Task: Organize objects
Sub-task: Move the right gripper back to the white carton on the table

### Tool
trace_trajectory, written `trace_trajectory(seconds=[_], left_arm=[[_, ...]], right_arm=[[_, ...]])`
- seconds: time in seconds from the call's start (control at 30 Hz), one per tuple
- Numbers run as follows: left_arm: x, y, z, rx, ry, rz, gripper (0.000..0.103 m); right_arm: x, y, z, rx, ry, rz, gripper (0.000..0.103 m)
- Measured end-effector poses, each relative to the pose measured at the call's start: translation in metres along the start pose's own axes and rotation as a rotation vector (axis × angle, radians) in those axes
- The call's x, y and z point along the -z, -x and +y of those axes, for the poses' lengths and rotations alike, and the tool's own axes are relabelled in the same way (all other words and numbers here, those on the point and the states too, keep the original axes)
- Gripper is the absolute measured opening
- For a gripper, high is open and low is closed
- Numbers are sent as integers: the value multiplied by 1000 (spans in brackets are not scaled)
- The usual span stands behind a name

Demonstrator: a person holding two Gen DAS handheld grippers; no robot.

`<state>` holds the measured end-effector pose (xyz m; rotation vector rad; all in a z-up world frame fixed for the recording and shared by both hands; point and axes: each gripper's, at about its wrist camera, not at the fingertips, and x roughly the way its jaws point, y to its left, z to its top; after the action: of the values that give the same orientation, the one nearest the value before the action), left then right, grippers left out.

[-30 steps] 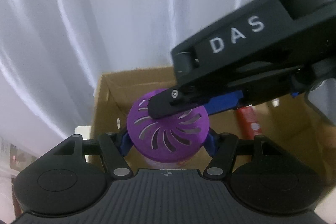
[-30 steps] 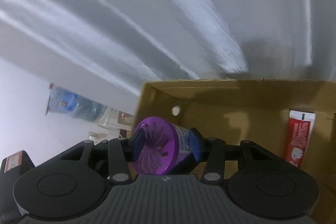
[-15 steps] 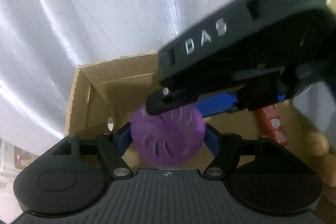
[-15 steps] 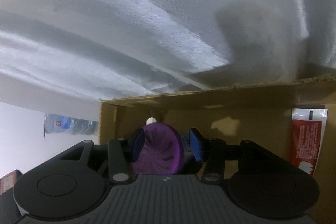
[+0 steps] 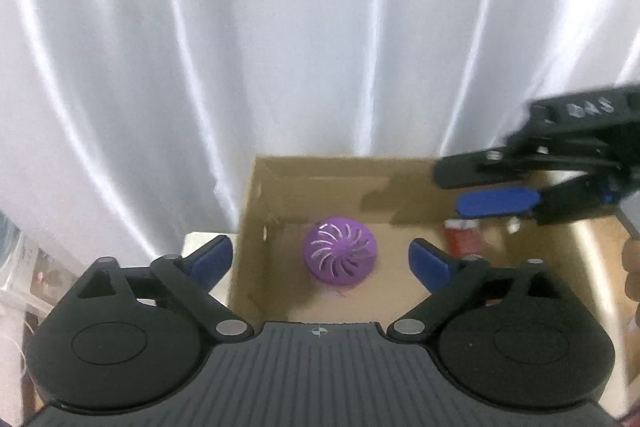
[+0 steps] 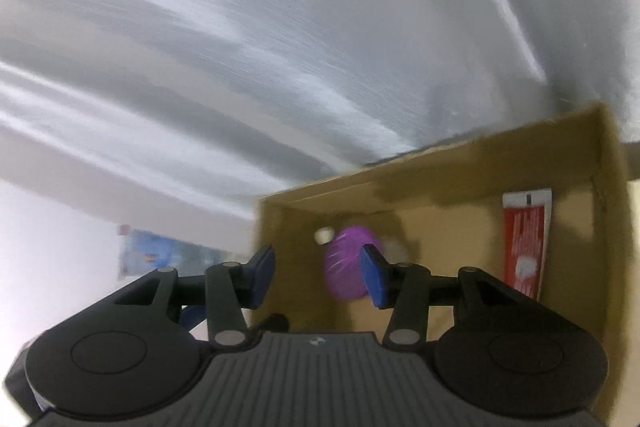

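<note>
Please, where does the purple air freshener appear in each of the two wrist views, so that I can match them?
Left wrist view: the purple air freshener is below centre, on the box floor near the left wall.
Right wrist view: it is right of centre, blurred, partly behind a blue pad.
Shared landmark: the red tube in the cardboard box.

One cardboard box (image 5: 260,227), one purple vented container (image 5: 340,254), one red tube (image 6: 526,247), two grippers
</note>
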<state>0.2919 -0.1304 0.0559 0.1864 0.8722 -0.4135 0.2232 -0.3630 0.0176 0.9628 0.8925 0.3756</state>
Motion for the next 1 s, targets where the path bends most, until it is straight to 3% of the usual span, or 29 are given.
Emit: trace_trajectory(seconds=[0.2,0.37,0.5,0.7,0.87,1.0], left_arm=[[39,89,3,26,27,-115,101],[104,123,-11,62,80,-123,103],[155,110,-38,53,90,-77,103],[220,61,-62,47,77,38,99],[230,35,-74,20,18,76,94],[233,22,-75,46,24,81,89]], right_arm=[[56,86,13,-125,129,-37,66],[119,108,8,-88,265,-29,79],[167,91,-11,38,339,20,84],[200,40,-43,148,358,93,83],[204,12,-51,179,398,129,81],[209,3,-55,208,392,170,69]])
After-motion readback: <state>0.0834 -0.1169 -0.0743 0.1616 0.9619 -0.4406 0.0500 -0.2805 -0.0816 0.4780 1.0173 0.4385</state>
